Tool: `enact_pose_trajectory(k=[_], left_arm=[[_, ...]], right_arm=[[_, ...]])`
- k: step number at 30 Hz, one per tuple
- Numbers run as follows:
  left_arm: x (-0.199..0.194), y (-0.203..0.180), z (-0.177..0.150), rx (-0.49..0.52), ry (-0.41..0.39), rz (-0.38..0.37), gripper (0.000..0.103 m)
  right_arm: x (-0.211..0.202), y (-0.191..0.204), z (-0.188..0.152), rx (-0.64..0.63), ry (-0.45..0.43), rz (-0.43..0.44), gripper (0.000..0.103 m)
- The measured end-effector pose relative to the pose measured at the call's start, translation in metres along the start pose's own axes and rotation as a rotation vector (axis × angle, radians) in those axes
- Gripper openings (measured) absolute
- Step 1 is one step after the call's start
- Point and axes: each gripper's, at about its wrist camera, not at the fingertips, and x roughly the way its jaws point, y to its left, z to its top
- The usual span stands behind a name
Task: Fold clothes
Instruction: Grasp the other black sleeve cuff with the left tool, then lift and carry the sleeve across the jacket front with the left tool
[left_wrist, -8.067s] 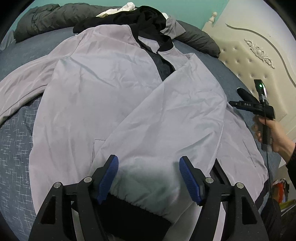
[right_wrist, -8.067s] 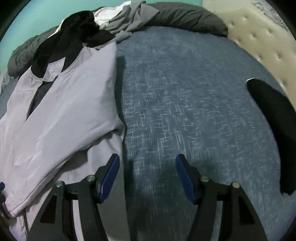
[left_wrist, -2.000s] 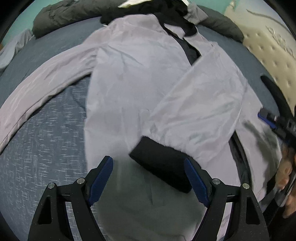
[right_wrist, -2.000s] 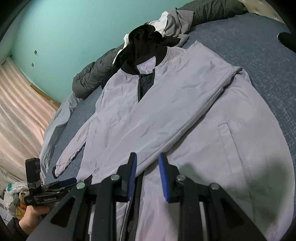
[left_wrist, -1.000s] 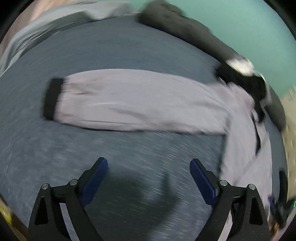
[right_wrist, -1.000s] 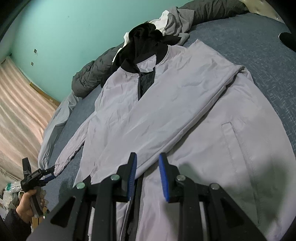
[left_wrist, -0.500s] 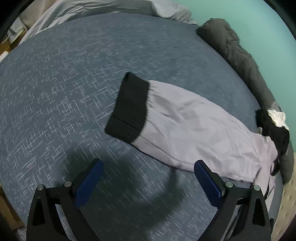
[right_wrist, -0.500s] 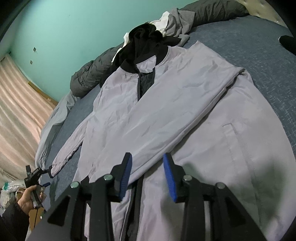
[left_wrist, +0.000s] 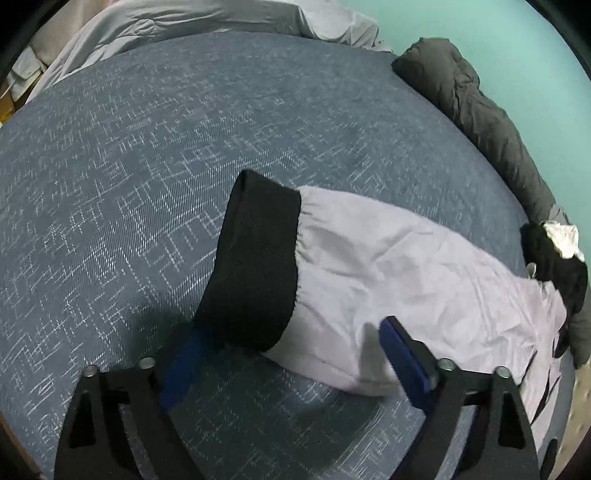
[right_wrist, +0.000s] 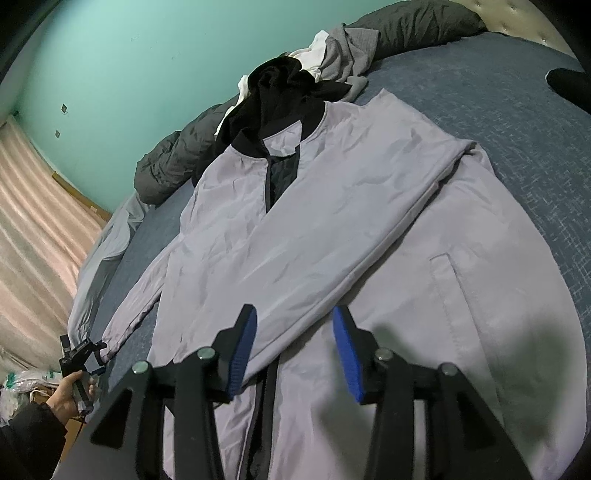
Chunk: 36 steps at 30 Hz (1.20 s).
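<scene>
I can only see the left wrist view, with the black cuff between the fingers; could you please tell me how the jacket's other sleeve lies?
Observer: The other sleeve lies folded diagonally across the front of the jacket.
Operator: Thank you. Is the right gripper holding anything?
Observer: No. The right gripper is open over the jacket's front near the zip, and the folded sleeve's end runs behind its fingers.
Operator: Is the jacket's front closed?
Observer: Mostly. It gapes below the black collar, and dark lining shows there.
</scene>
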Motion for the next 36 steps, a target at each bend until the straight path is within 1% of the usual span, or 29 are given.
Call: enact_pose_trajectory(k=[2,3,5,6,8,9,10,14,16,19,21,25,27,29,32,36], left_arm=[[-0.002,0.002,0.002,-0.007,-0.007,-0.009,0.067],[-0.005,0.003,0.002,-0.006,-0.011,-0.016,0.062],[-0.01,0.002,0.003,0.012,-0.017,-0.029,0.048],[-0.012,0.0,0.003,0.035,-0.027,-0.024,0.045],[-0.019,-0.006,0.003,0.068,-0.051,-0.026,0.034],[-0.023,-0.009,0.003,0.08,-0.063,-0.03,0.033],[-0.027,-0.013,0.003,0.087,-0.072,-0.036,0.029],[-0.05,-0.033,0.005,0.127,-0.103,-0.076,0.026],[-0.064,-0.048,0.005,0.163,-0.123,-0.112,0.025],[-0.091,-0.079,0.003,0.222,-0.161,-0.17,0.024],[-0.106,-0.102,-0.001,0.265,-0.166,-0.209,0.023],[-0.137,-0.16,-0.009,0.341,-0.186,-0.291,0.022],[-0.154,-0.192,-0.019,0.379,-0.188,-0.345,0.021],[-0.164,-0.219,-0.026,0.415,-0.189,-0.387,0.021],[-0.183,-0.279,-0.044,0.497,-0.181,-0.462,0.021],[-0.206,-0.349,-0.087,0.612,-0.136,-0.577,0.021]], right_arm=[[0.001,0.002,0.0,-0.01,0.003,-0.003,0.044],[0.002,0.003,0.0,-0.015,0.004,-0.004,0.044],[0.002,0.004,0.0,-0.022,0.004,-0.009,0.043],[0.002,0.005,0.0,-0.026,0.003,-0.011,0.043],[0.002,0.007,-0.001,-0.032,0.003,-0.016,0.044],[0.003,0.008,-0.002,-0.034,0.004,-0.014,0.044],[0.003,0.008,-0.002,-0.037,0.006,-0.011,0.044],[0.002,0.01,-0.002,-0.046,0.005,-0.012,0.044],[0.001,0.008,-0.002,-0.043,0.003,-0.012,0.044],[0.0,0.006,-0.001,-0.033,-0.001,-0.01,0.044],[-0.001,0.003,0.0,-0.024,-0.003,-0.007,0.044],[-0.004,-0.003,0.0,-0.016,0.0,-0.015,0.044],[-0.007,-0.006,-0.002,-0.017,-0.002,-0.023,0.044],[-0.012,-0.011,-0.002,-0.009,-0.007,-0.032,0.044],[-0.021,-0.018,-0.001,0.005,-0.019,-0.033,0.044],[-0.037,-0.025,0.003,0.015,-0.049,-0.036,0.044]])
